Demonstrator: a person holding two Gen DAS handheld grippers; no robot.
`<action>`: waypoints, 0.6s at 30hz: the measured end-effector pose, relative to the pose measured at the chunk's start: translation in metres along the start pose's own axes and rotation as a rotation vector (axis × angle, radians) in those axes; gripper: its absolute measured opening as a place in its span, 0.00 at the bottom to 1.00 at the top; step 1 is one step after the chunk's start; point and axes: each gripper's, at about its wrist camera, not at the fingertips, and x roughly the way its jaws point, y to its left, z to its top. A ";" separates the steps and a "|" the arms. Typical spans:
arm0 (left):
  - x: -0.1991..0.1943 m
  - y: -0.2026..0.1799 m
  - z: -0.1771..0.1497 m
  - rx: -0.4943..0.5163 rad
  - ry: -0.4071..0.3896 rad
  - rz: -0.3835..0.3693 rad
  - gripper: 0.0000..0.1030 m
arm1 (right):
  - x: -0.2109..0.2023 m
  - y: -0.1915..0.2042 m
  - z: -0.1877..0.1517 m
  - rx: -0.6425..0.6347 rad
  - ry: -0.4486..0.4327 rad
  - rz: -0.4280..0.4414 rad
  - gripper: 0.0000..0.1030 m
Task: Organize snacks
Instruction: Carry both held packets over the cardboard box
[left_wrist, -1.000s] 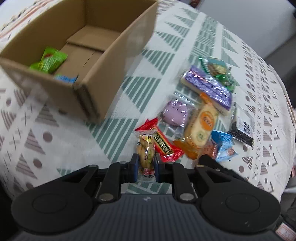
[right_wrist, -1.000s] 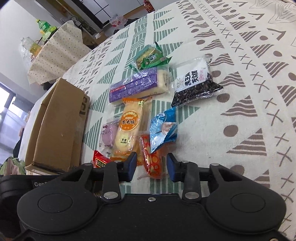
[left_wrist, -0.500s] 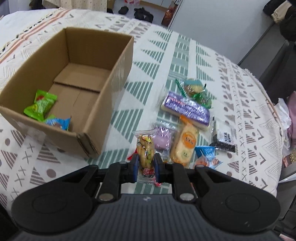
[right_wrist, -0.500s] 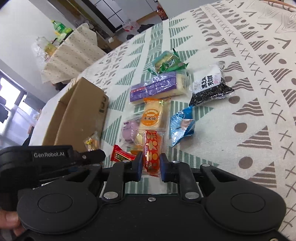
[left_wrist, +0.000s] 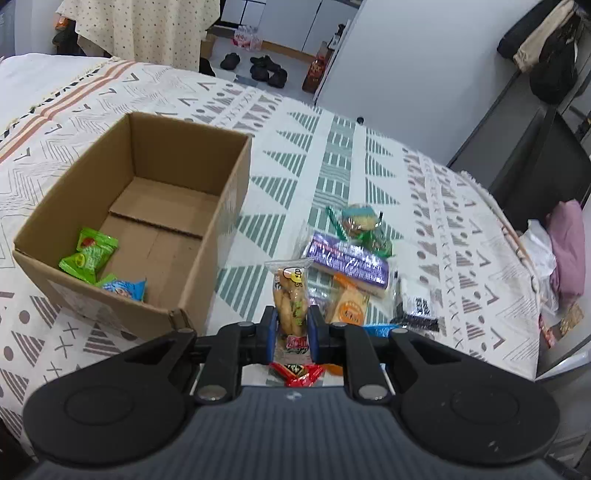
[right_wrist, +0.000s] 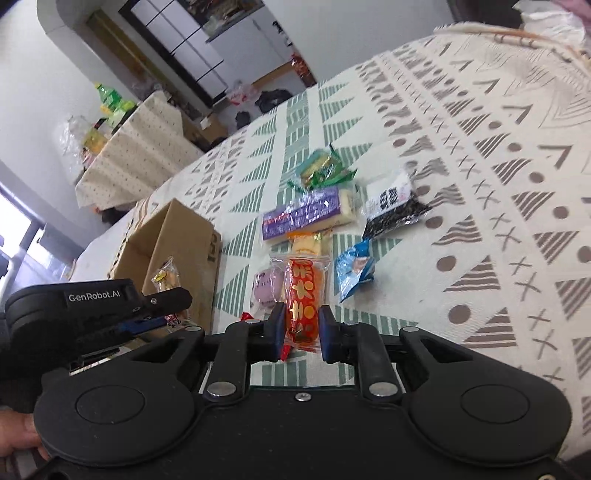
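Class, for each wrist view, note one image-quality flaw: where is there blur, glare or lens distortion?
Left wrist view: fisheye bends the table edge; purple packet shows glare. Right wrist view: green snack is blurred; window at left blown out.

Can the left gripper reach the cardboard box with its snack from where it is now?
Probably yes. The left gripper is shut on the clear snack packet, and the cardboard box stands open-topped just to its left with nothing between them.
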 end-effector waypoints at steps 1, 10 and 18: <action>-0.002 0.001 0.002 -0.005 -0.009 -0.006 0.16 | -0.003 0.003 0.001 0.000 -0.011 -0.001 0.18; -0.022 0.026 0.029 -0.089 -0.069 -0.058 0.16 | -0.021 0.037 0.014 -0.036 -0.087 -0.002 0.18; -0.037 0.052 0.055 -0.145 -0.083 -0.123 0.16 | -0.024 0.078 0.022 -0.093 -0.108 0.025 0.18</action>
